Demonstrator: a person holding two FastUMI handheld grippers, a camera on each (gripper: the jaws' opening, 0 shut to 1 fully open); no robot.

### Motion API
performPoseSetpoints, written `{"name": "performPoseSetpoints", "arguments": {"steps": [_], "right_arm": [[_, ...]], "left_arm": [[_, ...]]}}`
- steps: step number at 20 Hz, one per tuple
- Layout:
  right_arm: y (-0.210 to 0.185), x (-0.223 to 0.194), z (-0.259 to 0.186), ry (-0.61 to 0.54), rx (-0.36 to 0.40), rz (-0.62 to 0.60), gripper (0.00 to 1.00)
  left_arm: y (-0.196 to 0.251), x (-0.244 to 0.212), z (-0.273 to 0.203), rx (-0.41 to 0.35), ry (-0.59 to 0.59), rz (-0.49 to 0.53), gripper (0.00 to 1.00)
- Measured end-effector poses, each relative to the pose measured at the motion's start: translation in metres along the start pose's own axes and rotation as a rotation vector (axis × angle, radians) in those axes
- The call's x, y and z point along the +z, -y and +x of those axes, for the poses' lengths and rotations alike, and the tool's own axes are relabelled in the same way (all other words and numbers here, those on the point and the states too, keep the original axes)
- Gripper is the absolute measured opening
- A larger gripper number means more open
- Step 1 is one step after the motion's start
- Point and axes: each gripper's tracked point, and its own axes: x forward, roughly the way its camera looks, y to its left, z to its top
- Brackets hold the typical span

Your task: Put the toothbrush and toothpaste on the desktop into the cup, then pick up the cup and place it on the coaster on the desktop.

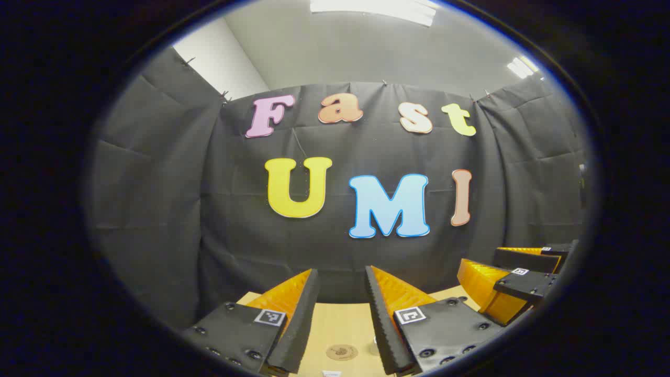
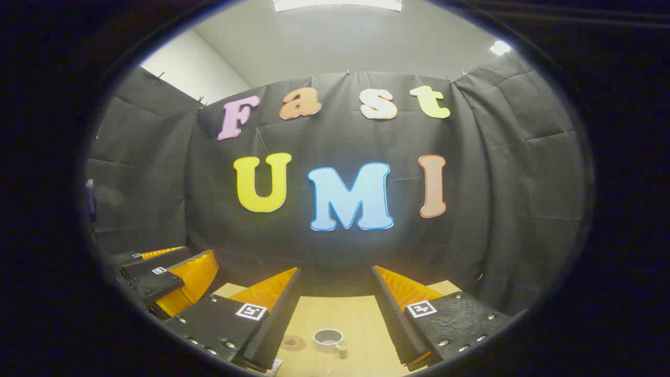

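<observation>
Two grippers, both held above a pale wooden counter before the black cloth wall.

Left gripper view: left gripper, fingers apart, nothing between them. Below the gap lies a round brown coaster flat on the counter. The right gripper shows at the right edge, level with it, fingers apart.

Right gripper view: right gripper, fingers spread wide and empty. Between them on the counter stands a white ceramic cup with a handle, upright; the coaster lies just beside it, to its left, apart from it. The left gripper sits at the left edge.
</observation>
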Motion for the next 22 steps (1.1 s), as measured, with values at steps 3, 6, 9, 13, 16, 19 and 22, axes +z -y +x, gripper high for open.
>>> {"name": "performPoseSetpoints", "arguments": {"steps": [3, 6, 9, 13, 16, 19, 22], "right_arm": [[-0.001, -0.005, 0.001, -0.013, 0.003, -0.006, 0.82], [-0.002, -0.007, 0.001, -0.02, 0.01, 0.001, 0.82], [-0.004, -0.006, 0.002, -0.022, 0.012, 0.005, 0.82], [-0.004, -0.009, 0.003, -0.029, 0.011, 0.0, 0.8], [-0.003, -0.01, 0.004, -0.034, 0.009, 0.0, 0.82], [-0.002, -0.014, 0.006, -0.044, 0.01, -0.001, 0.82], [-0.002, -0.02, 0.007, -0.056, 0.013, -0.006, 0.82]], "left_arm": [[-0.001, -0.004, -0.002, 0.009, -0.005, 0.017, 0.61], [0.002, -0.002, -0.003, 0.008, 0.0, 0.018, 0.54], [0.001, -0.004, -0.001, 0.011, -0.005, 0.018, 0.55], [0.003, -0.01, 0.0, -0.003, -0.019, 0.031, 0.54], [0.003, -0.012, 0.001, 0.001, -0.02, 0.043, 0.54], [0.005, -0.014, 0.003, 0.0, -0.024, 0.048, 0.54], [0.006, -0.023, 0.005, -0.004, -0.04, 0.054, 0.55]]}}
